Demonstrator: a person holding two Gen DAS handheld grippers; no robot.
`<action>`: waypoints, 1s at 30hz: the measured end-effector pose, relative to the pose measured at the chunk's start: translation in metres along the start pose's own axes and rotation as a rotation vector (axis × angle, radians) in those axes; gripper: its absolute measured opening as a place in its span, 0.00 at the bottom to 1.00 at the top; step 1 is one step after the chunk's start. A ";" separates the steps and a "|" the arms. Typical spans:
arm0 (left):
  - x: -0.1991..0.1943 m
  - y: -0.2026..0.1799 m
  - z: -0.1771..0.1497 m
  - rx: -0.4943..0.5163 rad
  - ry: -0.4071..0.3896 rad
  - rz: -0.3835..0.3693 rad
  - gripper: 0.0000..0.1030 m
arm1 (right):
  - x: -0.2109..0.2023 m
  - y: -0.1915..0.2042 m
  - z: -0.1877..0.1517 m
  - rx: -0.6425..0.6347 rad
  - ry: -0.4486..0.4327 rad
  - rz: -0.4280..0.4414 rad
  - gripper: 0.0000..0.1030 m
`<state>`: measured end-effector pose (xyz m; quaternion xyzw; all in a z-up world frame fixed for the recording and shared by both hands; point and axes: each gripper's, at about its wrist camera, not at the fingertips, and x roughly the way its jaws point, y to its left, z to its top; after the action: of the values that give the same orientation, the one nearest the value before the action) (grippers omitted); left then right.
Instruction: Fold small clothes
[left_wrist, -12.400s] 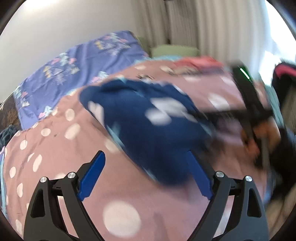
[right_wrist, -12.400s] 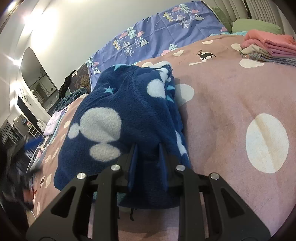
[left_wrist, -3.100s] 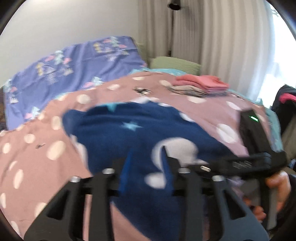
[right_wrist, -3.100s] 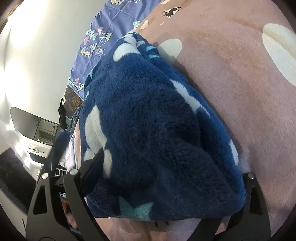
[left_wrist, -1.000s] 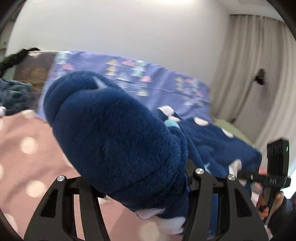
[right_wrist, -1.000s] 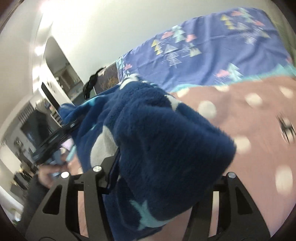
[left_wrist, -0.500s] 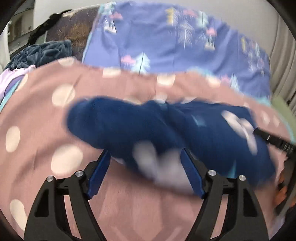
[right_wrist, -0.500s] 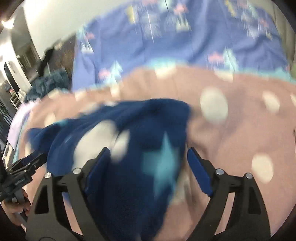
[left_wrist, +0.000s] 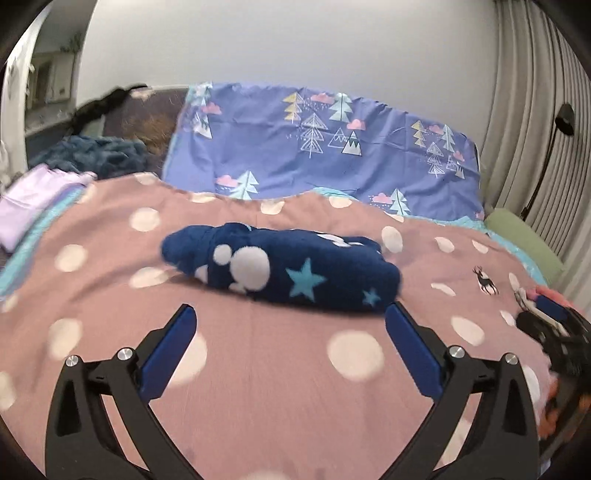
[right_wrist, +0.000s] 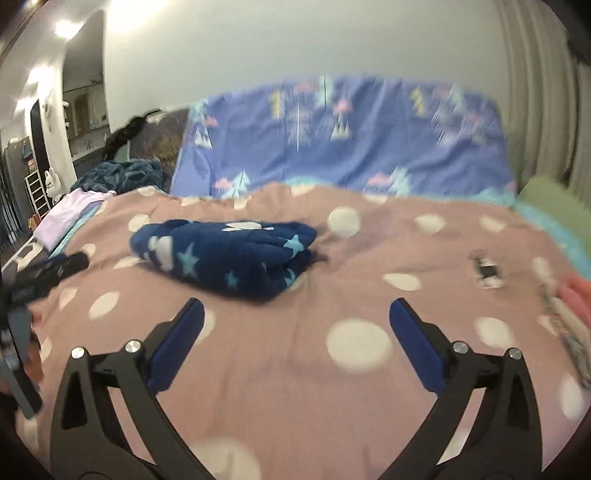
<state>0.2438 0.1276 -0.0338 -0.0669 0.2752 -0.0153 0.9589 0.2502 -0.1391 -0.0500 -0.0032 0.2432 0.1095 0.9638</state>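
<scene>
A folded navy fleece garment (left_wrist: 284, 269) with white blobs and teal stars lies on the pink polka-dot bedspread (left_wrist: 280, 373). It also shows in the right wrist view (right_wrist: 229, 254), left of centre. My left gripper (left_wrist: 291, 314) is open and empty, just short of the garment. My right gripper (right_wrist: 295, 310) is open and empty, a little back from the garment and to its right. The left gripper appears blurred at the left edge of the right wrist view (right_wrist: 33, 280); the right one blurred at the right edge of the left wrist view (left_wrist: 554, 332).
A blue tree-print sheet (left_wrist: 325, 147) covers the bed's far end. A pile of folded pink clothes (right_wrist: 572, 295) sits at the right. Lilac cloth (left_wrist: 33, 192) and a dark teal blanket (left_wrist: 96, 155) lie at the far left. A green pillow (left_wrist: 524, 236) lies by the curtain.
Both grippers held the fleece garment up a second ago. They have let it go and pulled back; it now lies folded on the bedspread.
</scene>
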 end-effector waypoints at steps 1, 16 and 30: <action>-0.021 -0.011 -0.006 0.019 -0.013 0.014 0.99 | -0.017 -0.001 -0.009 -0.003 -0.008 -0.018 0.98; -0.191 -0.104 -0.067 0.224 -0.136 0.137 0.99 | -0.178 -0.002 -0.059 0.063 -0.085 -0.062 0.98; -0.216 -0.109 -0.079 0.217 -0.106 0.139 0.99 | -0.211 0.003 -0.054 0.085 -0.106 -0.060 0.98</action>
<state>0.0195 0.0248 0.0283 0.0559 0.2246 0.0252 0.9725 0.0435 -0.1833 0.0011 0.0364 0.1959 0.0703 0.9774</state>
